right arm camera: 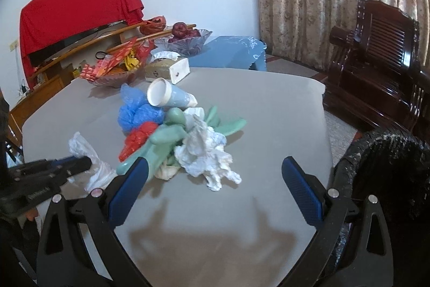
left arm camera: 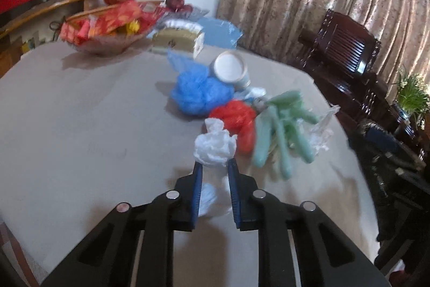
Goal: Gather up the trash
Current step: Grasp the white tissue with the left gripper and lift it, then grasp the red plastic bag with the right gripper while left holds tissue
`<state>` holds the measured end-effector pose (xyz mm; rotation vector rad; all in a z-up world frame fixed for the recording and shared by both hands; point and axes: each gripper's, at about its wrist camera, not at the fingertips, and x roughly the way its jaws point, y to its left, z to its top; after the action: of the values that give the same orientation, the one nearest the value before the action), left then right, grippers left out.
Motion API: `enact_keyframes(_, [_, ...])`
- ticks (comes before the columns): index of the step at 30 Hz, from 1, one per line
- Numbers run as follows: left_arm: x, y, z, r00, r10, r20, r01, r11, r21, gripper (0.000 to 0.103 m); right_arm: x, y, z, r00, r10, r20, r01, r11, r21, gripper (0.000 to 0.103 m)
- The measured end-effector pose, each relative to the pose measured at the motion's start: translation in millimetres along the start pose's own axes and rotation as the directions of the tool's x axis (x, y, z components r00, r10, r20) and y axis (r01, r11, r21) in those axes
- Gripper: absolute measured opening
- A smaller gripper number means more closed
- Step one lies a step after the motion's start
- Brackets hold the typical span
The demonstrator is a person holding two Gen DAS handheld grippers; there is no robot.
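Left gripper (left arm camera: 215, 166): jaws drawn close, pads pinching a crumpled white plastic bag (left arm camera: 214, 144) at its lower edge; a tail of the bag hung down between the fingers. In the right wrist view the same gripper (right arm camera: 80, 163) entered from 9 o'clock, tips buried in the white bag (right arm camera: 86, 155).

Right gripper (right arm camera: 215, 166): jaws spread wide, nothing between them, poised above the bare grey table (right arm camera: 215, 219). Crumpled white paper (right arm camera: 207, 155) lay just beyond its fingertips at 12 o'clock.

Trash heap, mid-table, items touching:
- Green rubber gloves (left arm camera: 285, 131), fingers fanned toward 6 o'clock in the left view.
- Red plastic bag (left arm camera: 236, 120), bunched, at 9 o'clock of the gloves.
- Blue plastic bag (left arm camera: 199, 93), bunched, beyond the red one.
- Paper cup (right arm camera: 169, 96), on its side atop the heap's far edge; long axis ran 9 to 3 o'clock in the right view, open mouth toward 9 o'clock.

Far table edge: a gold box (right arm camera: 166, 70) and a glass bowl of red packets (right arm camera: 113, 71).

Black-lined bin (right arm camera: 381, 179) stood off the table's edge at 3 o'clock.
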<state>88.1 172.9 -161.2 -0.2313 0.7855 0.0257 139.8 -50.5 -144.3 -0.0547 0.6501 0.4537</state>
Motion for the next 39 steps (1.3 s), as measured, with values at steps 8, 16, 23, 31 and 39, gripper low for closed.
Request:
enact_keyframes(8, [27,8,-6,0.998,0.042,-0.046,-0.044,0.998,-0.033,0.063,3,6,-1,1.0,-0.002,-0.021,0.002,1.0,-0.014,0.097])
enact_keyframes(16, [38,17,-7,0.998,0.042,-0.052,-0.045,0.998,-0.051,0.033,1,10,3,1.0,-0.006,-0.011,0.006,0.999,-0.033,0.096])
enact_keyframes(23, [10,36,8,0.996,0.085,0.017,-0.083,0.993,-0.082,0.029,-3,35,24,0.995,0.076,0.058,-0.071,0.995,-0.07,0.094])
enact_keyframes(31, [-4,52,32,0.983,0.16,0.09,-0.155,0.986,-0.065,0.029,42,73,48,0.984,0.18,0.011,-0.178,0.981,-0.08,0.081])
enact_keyframes(39, [-3,72,32,0.974,0.21,0.081,-0.203,0.976,-0.078,0.029,89,104,41,0.975,0.203,-0.094,-0.212,0.972,-0.101,0.072])
